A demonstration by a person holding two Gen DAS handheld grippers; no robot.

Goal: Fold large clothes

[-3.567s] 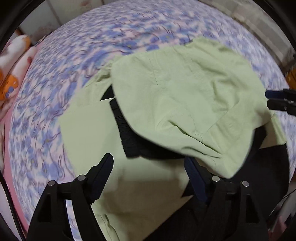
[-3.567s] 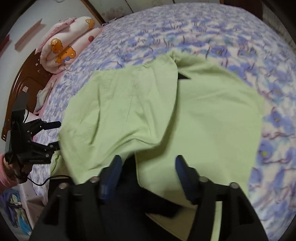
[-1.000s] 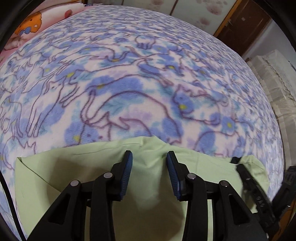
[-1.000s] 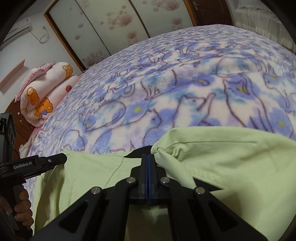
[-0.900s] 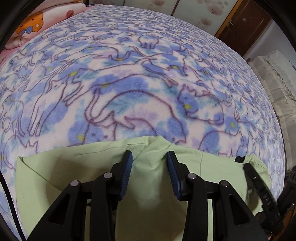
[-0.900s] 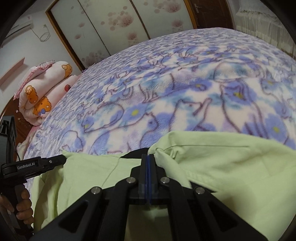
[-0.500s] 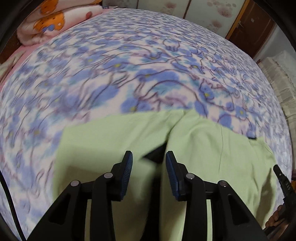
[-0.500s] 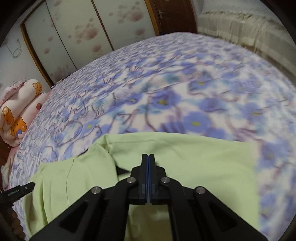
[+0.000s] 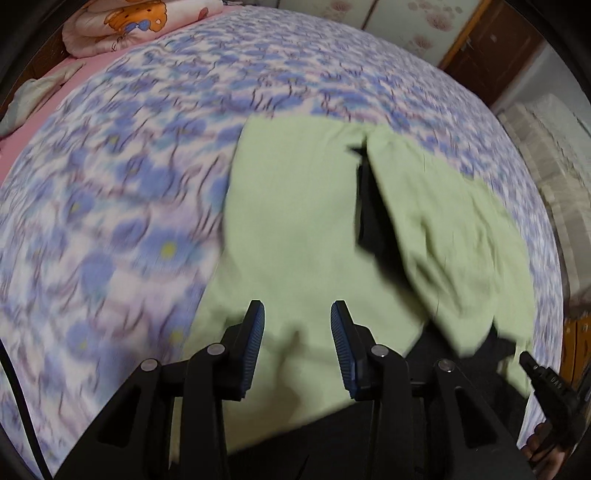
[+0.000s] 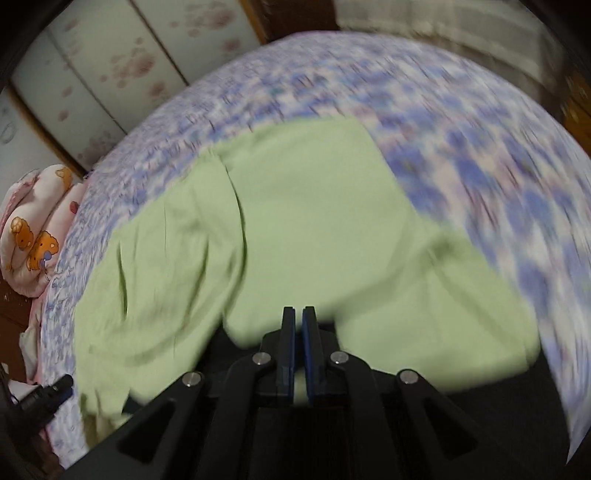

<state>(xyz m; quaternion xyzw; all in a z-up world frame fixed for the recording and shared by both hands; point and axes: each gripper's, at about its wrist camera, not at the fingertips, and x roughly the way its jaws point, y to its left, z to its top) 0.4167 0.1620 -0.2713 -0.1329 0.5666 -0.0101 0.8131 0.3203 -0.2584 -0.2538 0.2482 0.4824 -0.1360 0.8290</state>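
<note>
While both views smear with motion blur, the left gripper is readable: its two blue-padded jaws stand apart with a clear gap, and nothing is pinched between them. Light green cloth shows through that gap, but it lies below the pads, not in them.

Right gripper: jaws nearly together, only a thin slit between the blue pads, and they are opening. No fabric sits in the slit that I can make out; green shows just beyond the tips.

Ahead of and beneath both claws lies the green garment, spread on the bed. From the left claw it runs forward as two lobes with a dark slit between them, black lining or an under-layer showing there and again near the claw's right side. The right lobe is rumpled; the left one is flatter. From the right claw the same garment fills the middle ground, a fold line running away from the claw on its left half.

Further out on all sides: the blue-and-white flower-print blanket, blurred. Far left of the left claw, a rolled pink quilt with orange bears. Low at the right edge of the left view, the tip of the other gripper and some fingers of the hand holding it. Beyond the bed, pale floral sliding doors.
</note>
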